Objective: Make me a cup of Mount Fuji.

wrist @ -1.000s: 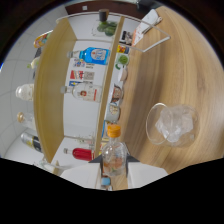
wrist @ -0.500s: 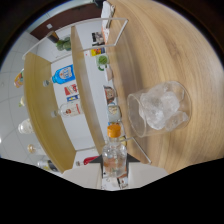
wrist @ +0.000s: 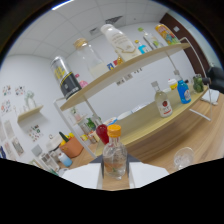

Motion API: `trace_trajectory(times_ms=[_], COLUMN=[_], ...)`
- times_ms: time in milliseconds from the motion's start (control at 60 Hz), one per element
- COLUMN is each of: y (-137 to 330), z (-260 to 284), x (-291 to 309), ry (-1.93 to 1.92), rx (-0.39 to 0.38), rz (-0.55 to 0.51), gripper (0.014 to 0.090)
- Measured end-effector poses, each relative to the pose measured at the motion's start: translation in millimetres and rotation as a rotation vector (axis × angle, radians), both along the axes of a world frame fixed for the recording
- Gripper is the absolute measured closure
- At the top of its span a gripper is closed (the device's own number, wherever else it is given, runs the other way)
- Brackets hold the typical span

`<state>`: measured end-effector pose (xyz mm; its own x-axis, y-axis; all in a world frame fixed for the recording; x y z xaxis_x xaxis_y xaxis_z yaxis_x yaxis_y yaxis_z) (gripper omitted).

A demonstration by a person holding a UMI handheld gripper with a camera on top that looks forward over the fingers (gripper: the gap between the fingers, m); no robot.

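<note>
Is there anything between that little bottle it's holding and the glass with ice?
Nothing visible does. The gripper holds the orange-capped bottle between its fingers, and the ice glass stands off to one side on the wooden counter, with only bare wood showing between them. The shelf bottles stand farther back.

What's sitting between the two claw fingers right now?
A small clear bottle with an orange cap stands between the claw fingers, seen in the gripper view.
</note>
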<state>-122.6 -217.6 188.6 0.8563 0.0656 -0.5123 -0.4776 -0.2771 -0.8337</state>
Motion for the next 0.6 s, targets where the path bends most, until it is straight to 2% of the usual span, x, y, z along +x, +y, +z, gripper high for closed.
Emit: trace_trajectory(times_ms=[67, 183, 417, 600], y=[4, 5, 8, 8], z=[-21, -61, -139, -176], x=[-12, -34, -62, -76], ry=[-0.157, -0.315, -0.484, -0.527], rx=[-0.008, -0.072, -0.248, -0.331], rz=[-0.004, 0.015, 0.061, 0.097], gripper=[0.0699, 0.0698, 0.0701, 0.07])
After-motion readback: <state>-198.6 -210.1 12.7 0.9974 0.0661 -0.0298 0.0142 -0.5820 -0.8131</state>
